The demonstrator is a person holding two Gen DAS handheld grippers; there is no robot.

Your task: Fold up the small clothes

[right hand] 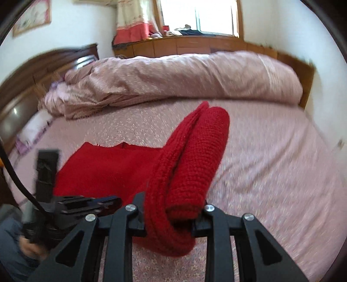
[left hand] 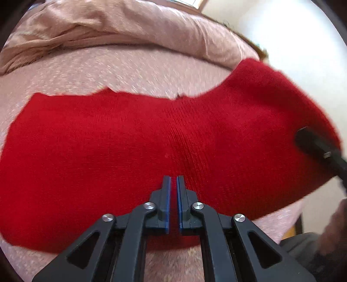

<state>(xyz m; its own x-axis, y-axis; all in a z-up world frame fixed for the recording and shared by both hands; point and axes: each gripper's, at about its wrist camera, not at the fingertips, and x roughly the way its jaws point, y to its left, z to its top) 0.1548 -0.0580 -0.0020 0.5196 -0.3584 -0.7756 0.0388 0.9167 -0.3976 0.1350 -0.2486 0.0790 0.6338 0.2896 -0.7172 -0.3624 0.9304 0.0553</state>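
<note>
1. The red knit garment (left hand: 151, 141) lies spread across the pink flowered bedsheet (left hand: 121, 67), with most of its width flat on the bed
2. The left gripper (left hand: 173, 180) hovers over the near middle of the garment; its blue-padded fingers (left hand: 167, 195) stand almost pressed together with only a thin gap, and nothing shows between them
3. The right gripper (right hand: 171, 214) pinches a thick folded bunch of the red knit garment (right hand: 195, 156), which rises from between its fingers and stands up above the bed
4. In the left wrist view, the right gripper's black finger (left hand: 316, 147) shows at the garment's right end, where the cloth lifts off the sheet
5. In the right wrist view, the left gripper (right hand: 104, 202) sits to the left, low over the flat part of the garment
6. A rumpled pink quilt (right hand: 173, 76) lies heaped along the far side of the bed, well apart from the garment, with a dark wooden headboard (right hand: 43, 71) to the left and a window (right hand: 199, 17) beyond
</note>
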